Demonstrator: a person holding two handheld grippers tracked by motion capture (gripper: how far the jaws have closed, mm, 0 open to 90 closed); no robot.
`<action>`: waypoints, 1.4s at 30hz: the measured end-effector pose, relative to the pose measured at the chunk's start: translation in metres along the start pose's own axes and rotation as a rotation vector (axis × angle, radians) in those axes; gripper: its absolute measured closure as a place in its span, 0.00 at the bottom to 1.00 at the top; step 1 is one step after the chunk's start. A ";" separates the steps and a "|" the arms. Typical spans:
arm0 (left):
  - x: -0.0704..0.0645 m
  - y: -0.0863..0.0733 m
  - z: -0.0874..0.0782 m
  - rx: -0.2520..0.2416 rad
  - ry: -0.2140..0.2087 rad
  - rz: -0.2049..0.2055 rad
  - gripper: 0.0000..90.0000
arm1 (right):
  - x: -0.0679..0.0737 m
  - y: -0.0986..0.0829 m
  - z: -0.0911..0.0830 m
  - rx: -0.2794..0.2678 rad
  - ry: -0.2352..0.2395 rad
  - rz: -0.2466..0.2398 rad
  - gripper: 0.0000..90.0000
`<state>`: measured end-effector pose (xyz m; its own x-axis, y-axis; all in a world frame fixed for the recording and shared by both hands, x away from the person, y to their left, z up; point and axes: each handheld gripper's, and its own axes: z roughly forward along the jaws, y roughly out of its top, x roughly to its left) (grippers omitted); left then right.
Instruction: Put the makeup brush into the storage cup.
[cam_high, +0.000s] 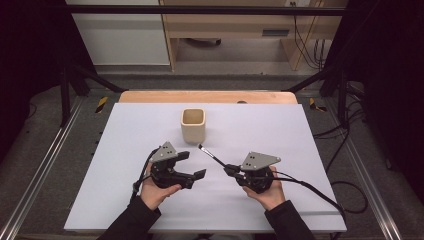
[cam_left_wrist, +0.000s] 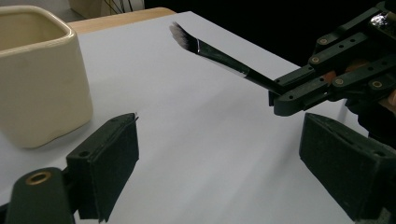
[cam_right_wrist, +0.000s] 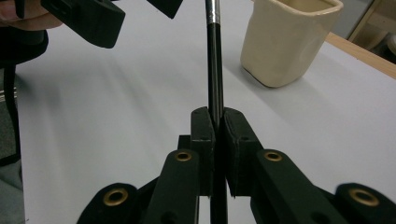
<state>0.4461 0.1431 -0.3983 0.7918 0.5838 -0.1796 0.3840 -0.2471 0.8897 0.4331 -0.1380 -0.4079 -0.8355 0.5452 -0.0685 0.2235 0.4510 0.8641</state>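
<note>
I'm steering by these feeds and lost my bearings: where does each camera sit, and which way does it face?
High view: above the person's side, facing forward and down on the table; both forearms, left gripper, right gripper.
Left gripper view: rides that gripper, looking between its spread jaws toward the cup and brush.
Right gripper view: along jaws closed on the brush handle.
All three share the cup and brush.
</note>
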 end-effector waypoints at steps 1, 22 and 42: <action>0.000 0.001 0.000 -0.006 -0.003 -0.006 0.14 | 0.000 0.000 0.000 -0.010 0.001 0.001 0.93; -0.002 0.016 0.006 -0.071 -0.037 -0.034 0.18 | 0.002 0.003 -0.003 -0.075 0.013 0.016 0.93; -0.003 0.020 0.019 -0.089 -0.077 -0.063 0.31 | 0.005 0.005 -0.004 -0.100 0.016 0.010 0.93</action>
<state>0.4603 0.1220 -0.3875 0.8029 0.5340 -0.2651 0.3934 -0.1403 0.9086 0.4279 -0.1356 -0.4021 -0.8415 0.5378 -0.0525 0.1811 0.3722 0.9103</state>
